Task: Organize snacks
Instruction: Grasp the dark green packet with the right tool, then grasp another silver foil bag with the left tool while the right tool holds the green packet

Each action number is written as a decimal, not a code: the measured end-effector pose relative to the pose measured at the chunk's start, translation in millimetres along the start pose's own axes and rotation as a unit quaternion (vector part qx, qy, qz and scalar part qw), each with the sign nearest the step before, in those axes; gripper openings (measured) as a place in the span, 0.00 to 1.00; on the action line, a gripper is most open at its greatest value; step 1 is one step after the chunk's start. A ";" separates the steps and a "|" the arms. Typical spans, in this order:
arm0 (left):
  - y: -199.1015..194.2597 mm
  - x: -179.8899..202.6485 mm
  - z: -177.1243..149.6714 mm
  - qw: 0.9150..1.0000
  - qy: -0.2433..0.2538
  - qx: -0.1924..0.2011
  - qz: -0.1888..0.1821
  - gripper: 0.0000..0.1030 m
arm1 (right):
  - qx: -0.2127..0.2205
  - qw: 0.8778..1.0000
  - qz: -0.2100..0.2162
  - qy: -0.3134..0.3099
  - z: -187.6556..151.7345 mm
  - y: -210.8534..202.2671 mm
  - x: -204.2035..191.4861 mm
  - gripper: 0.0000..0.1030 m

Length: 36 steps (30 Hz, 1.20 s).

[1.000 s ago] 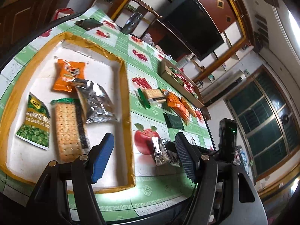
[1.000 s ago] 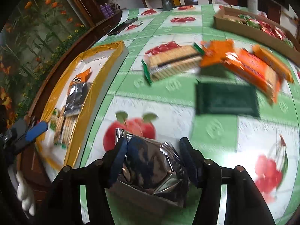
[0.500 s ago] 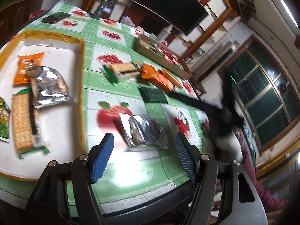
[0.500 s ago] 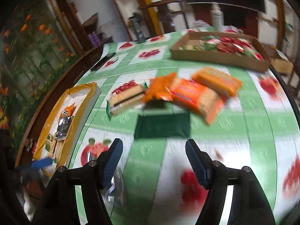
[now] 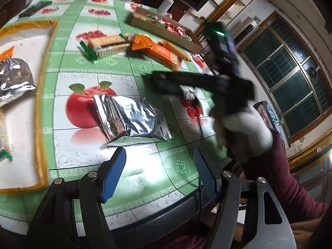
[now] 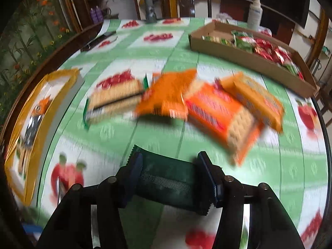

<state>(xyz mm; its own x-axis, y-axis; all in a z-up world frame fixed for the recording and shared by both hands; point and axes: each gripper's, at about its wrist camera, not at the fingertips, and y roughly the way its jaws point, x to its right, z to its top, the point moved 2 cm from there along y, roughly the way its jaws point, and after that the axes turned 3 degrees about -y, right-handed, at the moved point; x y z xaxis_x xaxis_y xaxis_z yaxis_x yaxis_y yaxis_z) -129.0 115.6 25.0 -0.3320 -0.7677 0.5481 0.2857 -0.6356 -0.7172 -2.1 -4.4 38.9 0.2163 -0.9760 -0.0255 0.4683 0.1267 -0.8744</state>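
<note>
Left gripper (image 5: 158, 171): fingers spread wide, nothing between them, hanging over the near edge of the surface (image 5: 132, 70). Just ahead of it a silver foil packet (image 5: 132, 120) lies flat on the fruit-print cloth, partly over the printed apple, apart from both fingertips.

Right gripper (image 6: 173, 176): fingers on either side of a dark green packet (image 6: 168, 184), pads touching its two short sides; frame blurred, so cannot tell if it is lifted off the cloth. In the left wrist view the same gripper (image 5: 164, 81) reaches in from the right, held by a white-gloved hand (image 5: 242, 130).

Toward the middle of the surface, a row of snacks: cracker pack with green ends (image 6: 115, 101), orange bag (image 6: 166, 95) overlapping it, then two orange biscuit packs (image 6: 220, 116) side by side.

Along the left edge, a yellow-rimmed tray (image 5: 41, 95) holding another silver packet (image 5: 12, 81) and an orange one, partly cut off by the frame.

Far right corner: long cardboard box (image 6: 238, 51) filled with small red and green packets. White bottle (image 6: 254, 13) behind it.
</note>
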 end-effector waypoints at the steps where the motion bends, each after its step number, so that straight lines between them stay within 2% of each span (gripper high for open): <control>1: 4.4 -0.1 1.0 1.000 -0.003 -0.005 0.002 0.65 | -0.002 1.000 -0.002 0.002 -6.2 -3.7 1.5 0.55; 6: 21.1 3.0 8.2 0.999 0.000 -0.018 0.032 0.65 | -0.003 0.999 0.008 0.033 -34.0 -23.3 16.5 0.56; 11: 36.5 0.2 27.7 0.998 0.004 -0.014 0.066 0.65 | 0.004 0.998 0.022 0.056 -52.2 -36.9 24.5 0.57; 13: 38.3 -1.2 33.1 0.997 0.007 -0.012 0.078 0.65 | 0.002 0.998 0.034 0.059 -58.4 -41.0 24.1 0.63; 15: 35.1 -2.5 37.6 0.997 0.006 -0.006 0.082 0.65 | -0.003 0.997 0.051 0.057 -63.3 -43.2 20.5 0.76; 17: 31.6 -3.4 39.7 0.997 0.001 0.000 0.080 0.65 | -0.016 0.996 0.070 0.052 -71.0 -42.2 14.5 0.82; 23: 42.1 -3.2 47.4 0.996 -0.011 -0.001 0.093 0.65 | 0.005 0.996 0.086 0.025 -79.1 -49.6 3.4 0.82; 26: 53.1 -2.7 54.9 0.995 -0.014 -0.001 0.099 0.65 | 0.010 0.997 0.077 0.028 -74.8 -47.4 3.4 0.82; 29: 60.5 -3.4 60.3 0.994 -0.012 -0.002 0.111 0.65 | 0.013 0.999 0.038 0.000 -71.0 -41.1 -4.1 0.82; 31: 62.1 -2.4 61.6 0.993 -0.008 -0.001 0.118 0.65 | 0.013 1.000 0.011 -0.017 -71.7 -39.5 -9.0 0.76; 33: 64.7 0.8 61.4 0.992 -0.001 -0.001 0.127 0.65 | 0.016 1.000 -0.003 -0.022 -73.3 -41.1 -5.4 0.57; 34: 65.9 1.9 61.4 0.991 0.003 -0.002 0.130 0.65 | 0.018 1.000 -0.010 -0.019 -74.3 -42.7 -0.9 0.52; 36: 69.9 5.5 62.0 0.991 0.010 -0.002 0.133 0.71 | 0.018 1.000 -0.002 -0.007 -76.6 -45.8 8.2 0.47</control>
<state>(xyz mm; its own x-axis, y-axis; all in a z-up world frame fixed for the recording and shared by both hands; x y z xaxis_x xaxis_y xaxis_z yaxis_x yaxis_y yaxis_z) -55.1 62.0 4.6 -0.2635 -0.9065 0.3298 0.3614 -0.4097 -0.8376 -87.4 -31.8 41.6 0.2271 -0.9738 -0.0153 0.4998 0.1300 -0.8563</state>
